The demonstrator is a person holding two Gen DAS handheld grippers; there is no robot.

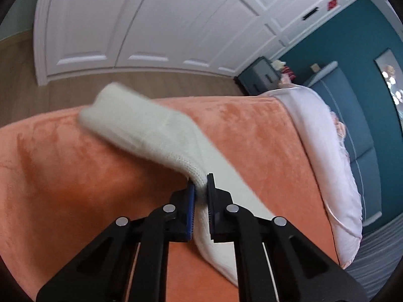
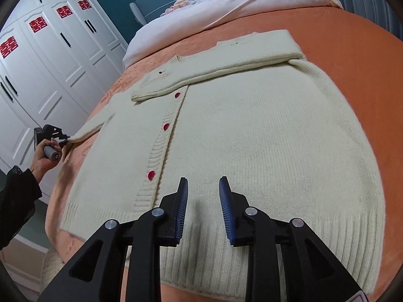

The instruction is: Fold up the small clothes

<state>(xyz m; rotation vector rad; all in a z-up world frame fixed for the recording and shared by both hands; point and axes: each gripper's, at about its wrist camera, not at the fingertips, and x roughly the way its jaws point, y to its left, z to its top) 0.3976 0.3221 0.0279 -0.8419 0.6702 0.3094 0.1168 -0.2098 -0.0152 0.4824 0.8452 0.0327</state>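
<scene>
Left gripper (image 1: 200, 183) clamps my cream cardigan's sleeve (image 1: 141, 125), which trails ahead over the orange blanket (image 1: 63, 171); right gripper (image 2: 203, 188) hangs unclenched just above the cardigan (image 2: 252, 138) hem, holding nothing

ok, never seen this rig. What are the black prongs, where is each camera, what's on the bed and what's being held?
No robot arm here: a person holds a handheld two-finger gripper in each hand, each with a fisheye camera looking along its fingers.

In the left wrist view, the left gripper is shut on the sleeve of a cream cardigan, lifting it off the orange blanket. The right wrist view shows that gripper from afar, in the person's hand.

In the right wrist view, the right gripper is open, holding nothing, above the hem of the cardigan, which lies flat, buttoned with red buttons. Its other sleeve is already folded across the chest. White wardrobes stand behind.
</scene>
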